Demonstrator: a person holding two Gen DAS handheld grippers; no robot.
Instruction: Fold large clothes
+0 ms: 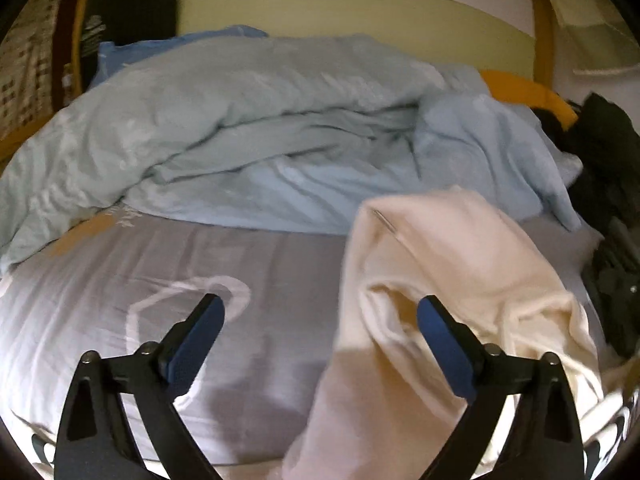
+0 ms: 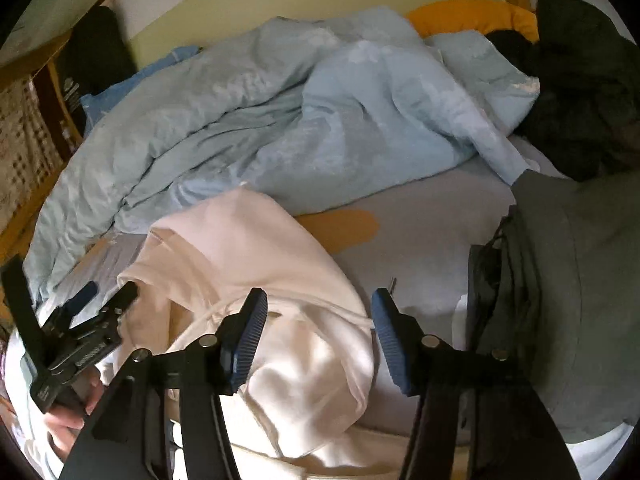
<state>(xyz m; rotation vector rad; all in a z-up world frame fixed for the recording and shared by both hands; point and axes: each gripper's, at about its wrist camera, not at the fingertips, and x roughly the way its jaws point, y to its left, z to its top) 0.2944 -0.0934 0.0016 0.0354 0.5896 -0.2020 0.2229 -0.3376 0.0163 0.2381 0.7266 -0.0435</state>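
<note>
A cream hooded garment (image 1: 440, 248) lies crumpled on the grey bedsheet (image 1: 120, 280), right of centre in the left wrist view. My left gripper (image 1: 320, 312) hovers open over its left edge, the right finger (image 1: 436, 320) above the cloth and the left finger above bare sheet. In the right wrist view the same cream garment (image 2: 248, 248) spreads under my right gripper (image 2: 319, 300). Its jaws stand apart, with a fold of the garment below and between them and no pad pressing on it. The left gripper (image 2: 107, 290) shows at the far left, held by a hand (image 2: 68, 420).
A bunched light blue duvet (image 1: 240, 128) fills the far half of the bed. Dark clothes (image 2: 580, 100) pile at the right, with a grey-green garment (image 2: 580, 300) in front of them. An orange pillow (image 2: 468, 16) lies by the wooden bed frame (image 1: 544, 32).
</note>
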